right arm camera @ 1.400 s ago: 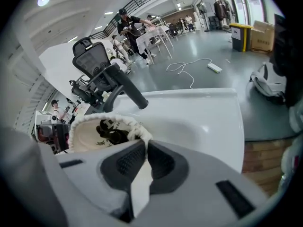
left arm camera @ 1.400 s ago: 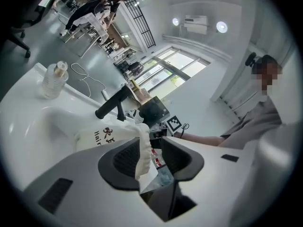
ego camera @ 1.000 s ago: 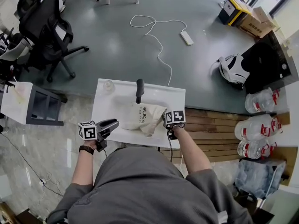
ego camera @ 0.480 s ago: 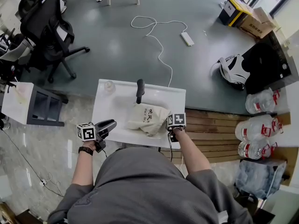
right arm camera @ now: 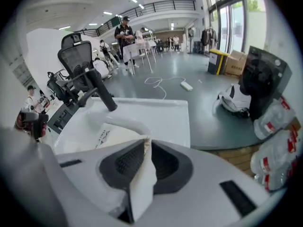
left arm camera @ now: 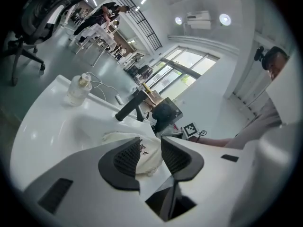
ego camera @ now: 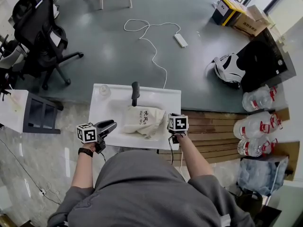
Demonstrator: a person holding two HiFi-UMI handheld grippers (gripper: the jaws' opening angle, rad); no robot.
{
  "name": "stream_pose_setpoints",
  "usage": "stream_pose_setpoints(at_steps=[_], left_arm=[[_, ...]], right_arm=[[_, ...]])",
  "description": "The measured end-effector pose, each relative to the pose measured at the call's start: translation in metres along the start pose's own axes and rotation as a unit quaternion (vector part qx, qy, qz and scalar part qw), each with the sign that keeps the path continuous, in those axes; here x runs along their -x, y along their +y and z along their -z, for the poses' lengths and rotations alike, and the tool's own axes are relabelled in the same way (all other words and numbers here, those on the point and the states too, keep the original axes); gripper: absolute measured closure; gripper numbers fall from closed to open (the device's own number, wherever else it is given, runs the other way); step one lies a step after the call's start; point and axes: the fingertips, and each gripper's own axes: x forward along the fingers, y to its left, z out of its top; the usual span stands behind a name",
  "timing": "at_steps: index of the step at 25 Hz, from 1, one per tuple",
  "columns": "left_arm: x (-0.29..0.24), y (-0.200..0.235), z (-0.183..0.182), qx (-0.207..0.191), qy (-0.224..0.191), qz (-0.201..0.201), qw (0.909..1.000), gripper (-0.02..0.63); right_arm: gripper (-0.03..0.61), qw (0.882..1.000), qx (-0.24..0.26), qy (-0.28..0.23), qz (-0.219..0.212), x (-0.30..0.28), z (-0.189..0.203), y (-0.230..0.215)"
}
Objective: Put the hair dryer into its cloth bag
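Left claw (left arm camera: pixel 150 145) spread; hair dryer handle (ego camera: pixel 135 92) points away, past cloth bag (ego camera: pixel 142 119).

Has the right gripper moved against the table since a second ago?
Yes: the right gripper, jaws just eased open slightly with the cloth bag between them, has pulled toward the table's right edge.

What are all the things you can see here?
table: one, white, middle of the head view
cloth bag: one, cream with dark print, lying on the table
hair dryer: one, black, handle showing at the bag's far end
small bottle: one, clear, table's far left corner
office chair: one, black, far left floor
power strip: one, white with cable, far floor
water jugs: three, clear, right floor
left gripper: one, white, table's near left edge, jaws apart, empty
right gripper: one, white, table's near right edge, jaws just opened slightly, pinching the cloth bag
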Motion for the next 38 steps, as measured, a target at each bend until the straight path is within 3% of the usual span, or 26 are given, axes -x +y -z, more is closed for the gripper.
stream_pose_setpoints(at_steps=[4, 9, 15, 20, 27, 32, 38], left_arm=[[-0.007, -0.007, -0.02, -0.051, -0.009, -0.023, 0.9984, 0.472], [-0.012, -0.018, -0.052, -0.112, -0.039, -0.058, 0.9913, 0.472], [-0.009, -0.034, -0.093, -0.204, -0.083, -0.124, 0.9675, 0.474], [-0.006, -0.055, -0.119, -0.26, -0.117, -0.157, 0.9455, 0.492], [0.002, -0.082, -0.142, -0.336, -0.156, -0.199, 0.9072, 0.585], [0.003, -0.093, -0.148, -0.36, -0.169, -0.202, 0.8949, 0.612], [-0.005, -0.107, -0.145, -0.39, -0.159, -0.187, 0.8874, 0.614]], right_arm=[[0.545, 0.992, 0.055, -0.106, 0.026, 0.038, -0.037, 0.006], [0.545, 0.968, 0.111, -0.218, 0.055, 0.091, -0.072, 0.019], [0.545, 0.939, 0.125, -0.312, 0.07, 0.149, -0.102, 0.037], [0.545, 0.919, 0.13, -0.362, 0.083, 0.186, -0.116, 0.044], [0.545, 0.896, 0.133, -0.412, 0.095, 0.222, -0.127, 0.051], [0.577, 0.887, 0.132, -0.43, 0.108, 0.234, -0.129, 0.054], [0.578, 0.883, 0.126, -0.436, 0.116, 0.238, -0.127, 0.051]])
